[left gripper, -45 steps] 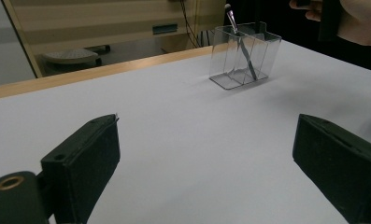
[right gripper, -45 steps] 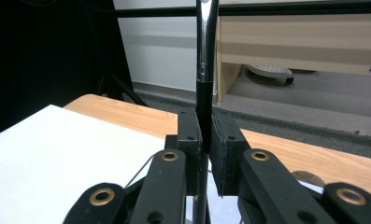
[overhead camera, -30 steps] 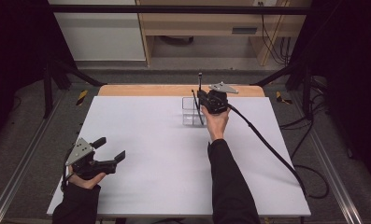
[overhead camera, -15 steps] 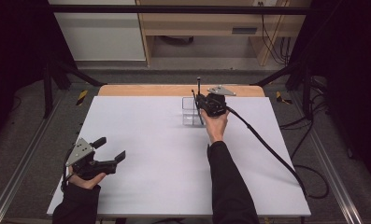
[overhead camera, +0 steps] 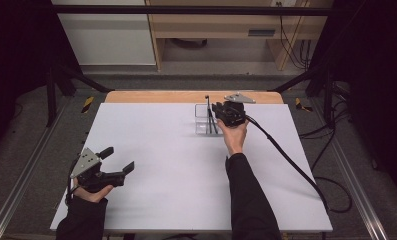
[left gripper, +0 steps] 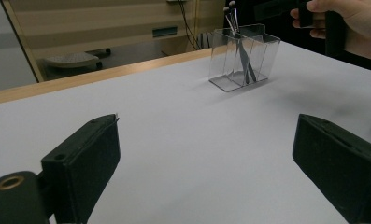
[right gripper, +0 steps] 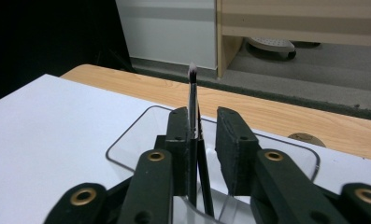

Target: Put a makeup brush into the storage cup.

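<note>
Two brushes stood in one clear holder. The right gripper had just been opening slightly around them; the left gripper gaped wide, empty.

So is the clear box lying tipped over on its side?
No, the clear box stands upright on the white table, with two thin black brushes poking out of its open top.

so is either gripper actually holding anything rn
No. The right gripper has just opened around a brush in the clear holder; the left gripper is open.
</note>
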`<state>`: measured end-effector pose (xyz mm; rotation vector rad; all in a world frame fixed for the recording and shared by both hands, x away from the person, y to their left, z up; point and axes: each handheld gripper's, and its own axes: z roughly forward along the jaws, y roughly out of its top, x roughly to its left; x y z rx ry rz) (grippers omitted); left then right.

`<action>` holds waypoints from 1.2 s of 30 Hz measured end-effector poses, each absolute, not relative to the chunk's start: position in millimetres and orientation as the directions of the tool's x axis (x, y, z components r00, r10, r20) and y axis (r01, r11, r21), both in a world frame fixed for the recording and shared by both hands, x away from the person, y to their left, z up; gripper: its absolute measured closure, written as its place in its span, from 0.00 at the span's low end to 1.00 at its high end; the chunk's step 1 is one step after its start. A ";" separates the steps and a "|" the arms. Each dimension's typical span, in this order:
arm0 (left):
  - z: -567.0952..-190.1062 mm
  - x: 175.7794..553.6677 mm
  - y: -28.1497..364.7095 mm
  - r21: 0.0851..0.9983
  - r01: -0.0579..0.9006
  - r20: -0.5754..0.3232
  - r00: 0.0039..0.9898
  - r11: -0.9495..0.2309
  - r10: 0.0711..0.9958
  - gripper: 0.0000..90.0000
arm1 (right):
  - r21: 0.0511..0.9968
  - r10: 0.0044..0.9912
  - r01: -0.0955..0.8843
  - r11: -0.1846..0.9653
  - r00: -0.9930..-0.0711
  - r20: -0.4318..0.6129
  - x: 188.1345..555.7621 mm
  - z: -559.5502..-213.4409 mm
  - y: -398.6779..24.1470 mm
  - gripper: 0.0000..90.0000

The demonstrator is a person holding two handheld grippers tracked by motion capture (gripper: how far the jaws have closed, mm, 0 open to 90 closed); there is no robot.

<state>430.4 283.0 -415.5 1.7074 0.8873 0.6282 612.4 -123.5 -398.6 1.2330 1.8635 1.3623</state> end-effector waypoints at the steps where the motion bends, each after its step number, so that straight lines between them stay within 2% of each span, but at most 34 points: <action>1: -415.7 430.5 282.8 0.954 0.253 -0.017 0.585 -0.163 0.811 0.08 | 0.928 0.884 0.364 0.084 -0.457 0.099 610.1 -397.6 -124.8 0.80; 6: -416.5 430.9 281.4 0.951 0.258 -0.017 0.590 -0.168 0.808 0.08 | 0.927 0.868 0.361 0.107 -0.488 0.089 596.3 -393.0 -129.3 0.70; 10: -417.1 431.1 281.1 0.951 0.261 -0.020 0.591 -0.167 0.806 0.08 | 0.924 0.842 0.360 0.127 -0.532 0.091 581.8 -389.2 -133.0 0.58; 21: -419.1 432.0 280.1 0.949 0.270 -0.028 0.589 -0.164 0.808 0.07 | 0.932 0.777 0.326 0.160 -0.624 0.085 547.7 -381.3 -142.9 0.40; 28: -418.7 431.8 280.0 0.948 0.271 -0.029 0.590 -0.164 0.807 0.07 | 0.941 0.762 0.299 0.161 -0.644 0.075 526.7 -376.1 -151.5 0.26; 31: -418.8 431.7 279.8 0.949 0.271 -0.029 0.590 -0.164 0.807 0.07 | 0.943 0.751 0.295 0.154 -0.655 0.082 518.6 -375.5 -155.6 0.21; 36: -419.9 431.8 279.9 0.946 0.278 -0.029 0.589 -0.169 0.808 0.07 | 0.952 0.743 0.271 0.143 -0.665 0.078 506.6 -377.6 -165.8 0.19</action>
